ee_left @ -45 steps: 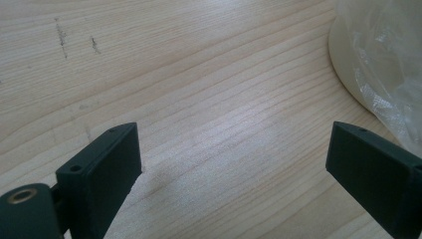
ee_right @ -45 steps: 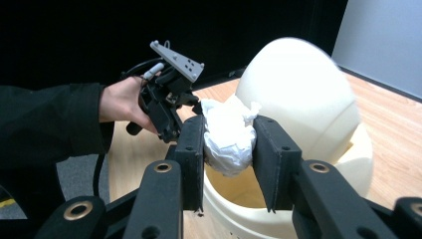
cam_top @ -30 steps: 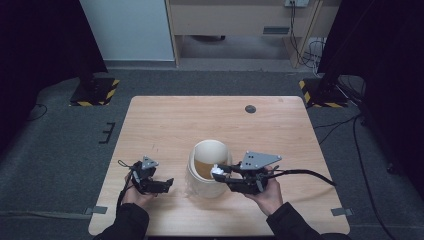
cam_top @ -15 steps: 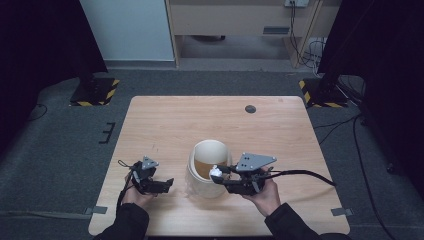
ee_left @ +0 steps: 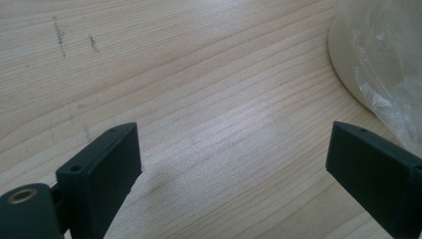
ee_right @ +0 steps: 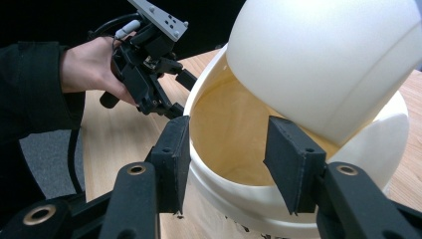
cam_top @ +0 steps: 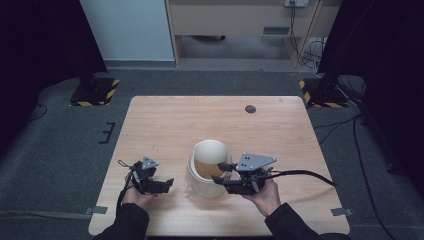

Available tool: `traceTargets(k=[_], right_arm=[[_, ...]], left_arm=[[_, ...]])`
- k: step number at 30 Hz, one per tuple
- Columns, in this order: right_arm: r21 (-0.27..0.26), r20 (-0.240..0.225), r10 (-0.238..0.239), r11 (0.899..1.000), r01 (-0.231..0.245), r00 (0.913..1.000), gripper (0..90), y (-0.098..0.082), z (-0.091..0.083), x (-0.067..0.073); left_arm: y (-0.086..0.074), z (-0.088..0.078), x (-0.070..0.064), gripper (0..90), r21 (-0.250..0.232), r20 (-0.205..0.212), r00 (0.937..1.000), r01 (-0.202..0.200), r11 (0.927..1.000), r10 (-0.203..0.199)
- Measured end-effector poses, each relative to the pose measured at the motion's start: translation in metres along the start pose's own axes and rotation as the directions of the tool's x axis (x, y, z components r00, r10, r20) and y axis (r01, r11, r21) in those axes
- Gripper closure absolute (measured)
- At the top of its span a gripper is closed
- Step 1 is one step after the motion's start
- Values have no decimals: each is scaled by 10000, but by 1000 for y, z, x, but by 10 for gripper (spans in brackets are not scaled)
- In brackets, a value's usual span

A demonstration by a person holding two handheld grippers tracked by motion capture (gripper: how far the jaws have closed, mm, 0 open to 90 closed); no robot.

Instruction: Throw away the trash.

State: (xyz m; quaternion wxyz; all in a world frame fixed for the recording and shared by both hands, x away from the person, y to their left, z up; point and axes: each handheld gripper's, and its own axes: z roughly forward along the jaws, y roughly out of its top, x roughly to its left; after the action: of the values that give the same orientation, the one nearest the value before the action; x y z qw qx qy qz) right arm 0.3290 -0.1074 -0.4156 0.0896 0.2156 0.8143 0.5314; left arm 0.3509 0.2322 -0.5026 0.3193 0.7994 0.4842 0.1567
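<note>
Bucket (cam_top: 209,172) of cream colour stands on the desk (cam_top: 170,125) near the front edge, between both grippers. Right gripper (ee_right: 226,159) has just been opening its jaws; they straddle the rim, released. Left gripper (ee_left: 234,164) rests beside, jaws wide and empty.

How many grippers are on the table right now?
2. The left gripper rests beside the white bin, jaws wide open; the right gripper is at the bin's rim, its jaws just opening around it.

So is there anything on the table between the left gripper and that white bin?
Nothing visible. Bare wood lies between the open left gripper and the white bin, which stands just beside it, on the side of the right gripper.
</note>
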Motion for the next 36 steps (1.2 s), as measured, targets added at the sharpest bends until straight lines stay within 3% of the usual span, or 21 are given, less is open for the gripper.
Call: traceTargets(k=[11,13,19,26,28,33,36], right_arm=[[-402,158,140,9991,-134,9998,458,5,-19,1],[-634,118,387,9973,-378,9992,446,3,-25,-1],[-1095,775,998,9898,-910,9920,341,-5,-47,-22],[-1214,1616,1670,9815,-1484,9726,173,-24,-62,-53],[-954,1929,1822,9814,-1664,9642,125,-32,-64,-64],[-668,2404,2408,9705,-2315,9403,116,-54,-66,-85],[-195,2798,2415,9691,-2460,9292,91,-66,-66,-96]], left_arm=[[0,-1,1,67,-32,16,10000,75,10000,-75],[0,-1,1,67,-42,23,10000,79,10000,-78],[0,-1,1,67,-78,42,9999,92,9999,-92],[0,-2,2,67,-161,74,10000,66,9998,-65],[0,-2,3,68,-145,172,9998,66,9999,-63],[-1,1,4,73,35,282,9996,-95,9999,94],[-2,1,5,72,120,274,9996,-85,9999,81]])
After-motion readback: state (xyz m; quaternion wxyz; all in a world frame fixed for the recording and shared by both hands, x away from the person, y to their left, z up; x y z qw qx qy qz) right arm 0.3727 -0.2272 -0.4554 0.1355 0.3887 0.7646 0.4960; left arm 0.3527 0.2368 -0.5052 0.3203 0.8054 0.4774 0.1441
